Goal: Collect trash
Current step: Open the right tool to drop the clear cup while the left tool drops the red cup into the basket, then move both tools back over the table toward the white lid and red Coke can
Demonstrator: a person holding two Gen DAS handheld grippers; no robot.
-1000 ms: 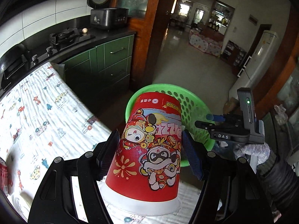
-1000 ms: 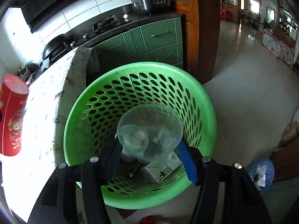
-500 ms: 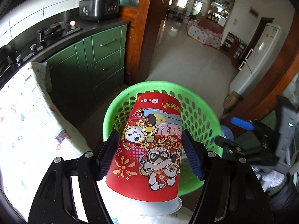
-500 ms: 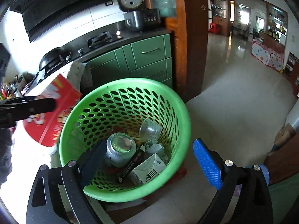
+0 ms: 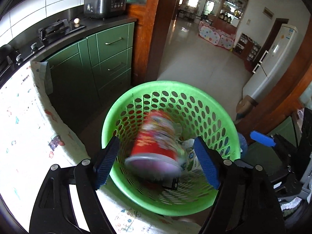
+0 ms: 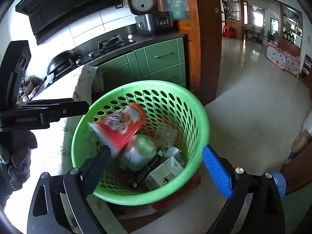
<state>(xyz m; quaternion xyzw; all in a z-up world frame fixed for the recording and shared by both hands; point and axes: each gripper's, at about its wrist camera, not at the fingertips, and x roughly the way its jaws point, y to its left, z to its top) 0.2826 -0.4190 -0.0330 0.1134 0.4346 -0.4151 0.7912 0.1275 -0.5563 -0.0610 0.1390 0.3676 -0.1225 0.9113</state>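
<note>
A red printed paper cup, blurred, is falling mouth-first into the green perforated basket. My left gripper hovers over the basket's near rim. Its jaws are opening and the pads no longer touch the cup. In the right wrist view the cup tumbles below the left gripper. My right gripper stands open and empty over the basket. Inside lie a clear plastic cup, a can, a white carton and a dark wrapper.
The table with a patterned cloth borders the basket on the left. Green cabinets under a dark counter with a stove and a cooker stand behind. A wooden door post and tiled floor lie beyond.
The left gripper carried the red cup over the basket and let it go; it now falls. The right gripper released the clear cup into the basket and spread wide.
</note>
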